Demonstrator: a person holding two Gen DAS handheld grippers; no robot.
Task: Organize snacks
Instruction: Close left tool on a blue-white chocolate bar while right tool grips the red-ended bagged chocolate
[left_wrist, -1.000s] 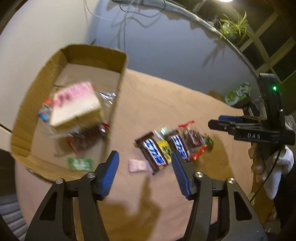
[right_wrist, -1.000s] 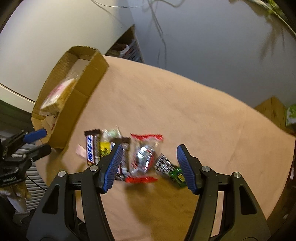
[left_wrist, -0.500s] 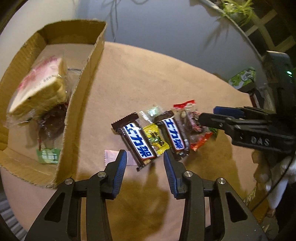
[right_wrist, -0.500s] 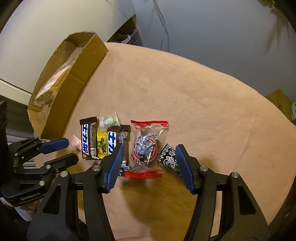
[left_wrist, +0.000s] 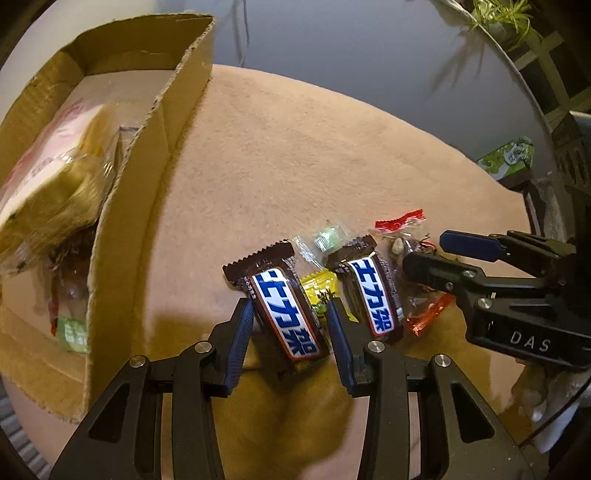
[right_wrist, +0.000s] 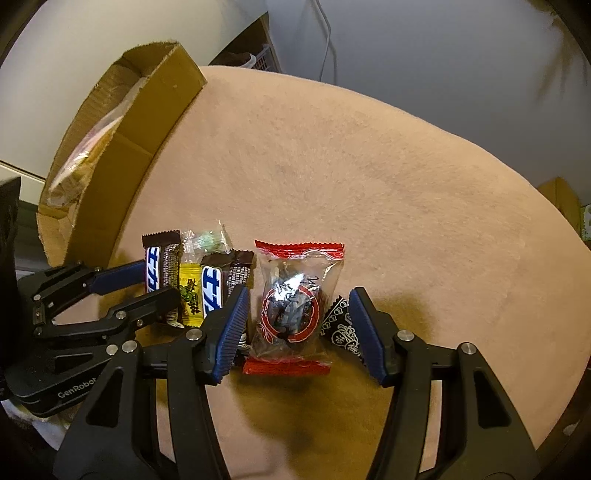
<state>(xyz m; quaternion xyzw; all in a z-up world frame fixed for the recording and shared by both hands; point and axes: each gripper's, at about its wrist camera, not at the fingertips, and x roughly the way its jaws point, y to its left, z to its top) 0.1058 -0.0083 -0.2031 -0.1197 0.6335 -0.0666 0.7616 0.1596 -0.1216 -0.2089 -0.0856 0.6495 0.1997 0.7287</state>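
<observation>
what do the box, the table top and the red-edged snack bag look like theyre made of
Box: brown corrugated cardboard, matte; its torn top edge shows the fluting. Table top: looks like a beige felt or short-pile cloth cover, fuzzy and dull, though I can't be sure. Bag: thin clear plastic film with red crimped ends, glossy, with glare on the crinkles.
</observation>
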